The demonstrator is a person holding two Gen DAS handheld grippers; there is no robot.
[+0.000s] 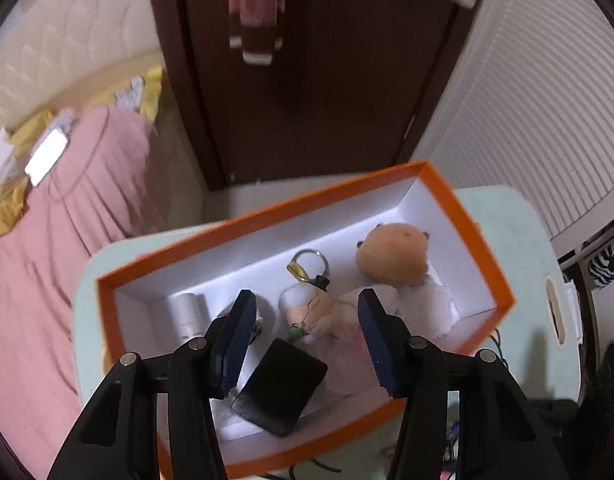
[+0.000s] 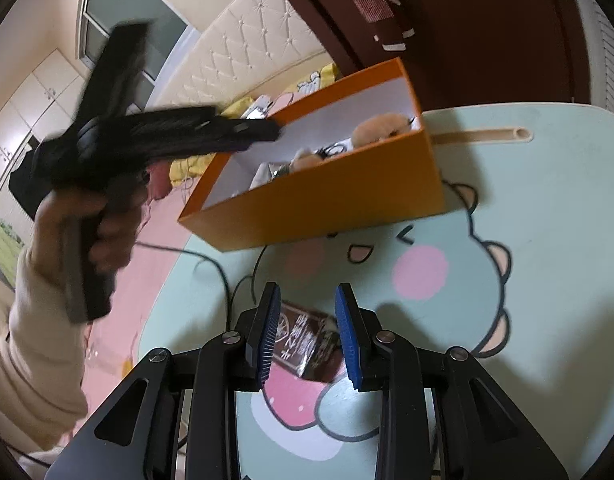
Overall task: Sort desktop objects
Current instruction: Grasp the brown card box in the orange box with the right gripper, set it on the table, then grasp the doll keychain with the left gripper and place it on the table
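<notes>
An orange box (image 1: 263, 216) with a white inside stands on the mint-green table (image 1: 507, 232). In it lie a tan plush toy (image 1: 391, 254), a ring keychain (image 1: 309, 266), a small doll (image 1: 307, 312), a white cylinder (image 1: 187, 312) and a flat black case (image 1: 283, 386). My left gripper (image 1: 307, 308) hovers open over the box with nothing between its fingers. In the right wrist view it appears blurred (image 2: 263, 132) at the box's (image 2: 327, 200) left end. My right gripper (image 2: 307, 300) is low over the table, open, its fingers on either side of a brown packet (image 2: 307, 340).
The table top (image 2: 527, 184) bears a cartoon dinosaur print, and a black cable (image 2: 211, 260) runs across its left part. A hand (image 2: 103, 232) in a cream sleeve holds the left gripper. A pink bed (image 1: 67, 240) lies left of the table, a dark door (image 1: 327, 100) behind it.
</notes>
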